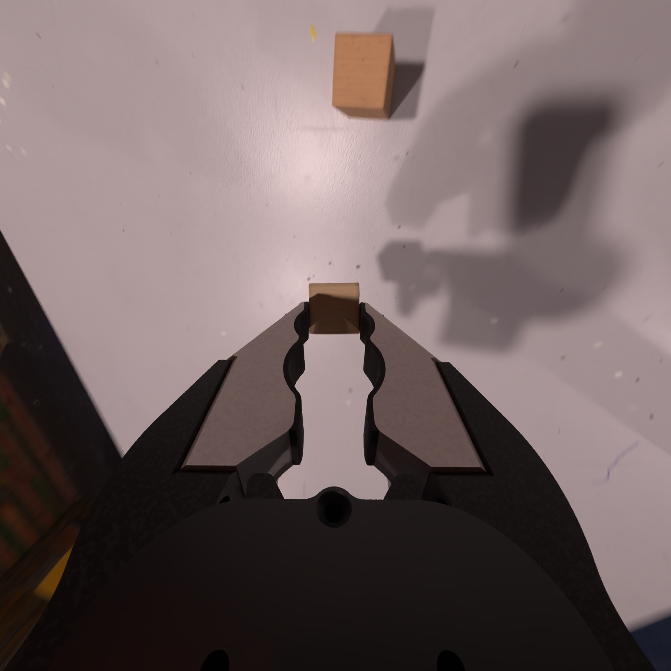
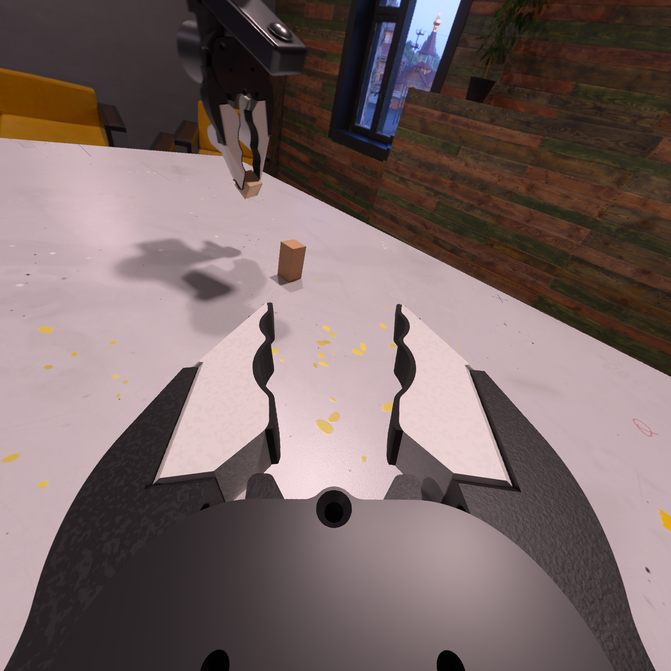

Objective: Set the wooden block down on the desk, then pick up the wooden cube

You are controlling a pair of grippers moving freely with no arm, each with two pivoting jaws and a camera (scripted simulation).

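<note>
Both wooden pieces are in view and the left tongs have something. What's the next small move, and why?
Probably raise the left tongs a little more: they are shut on the small pale wooden cube, held above the white desk, and the tall tan wooden block already stands upright there.

We see the small pale wooden cube (image 1: 334,308) only in part: dark fingertips (image 1: 304,319) cover its two side faces. Left of the cube, a dark blurred strip (image 1: 32,417) stays unreadable. The yellow armchair (image 2: 47,105) is cut by the frame's edge.
</note>
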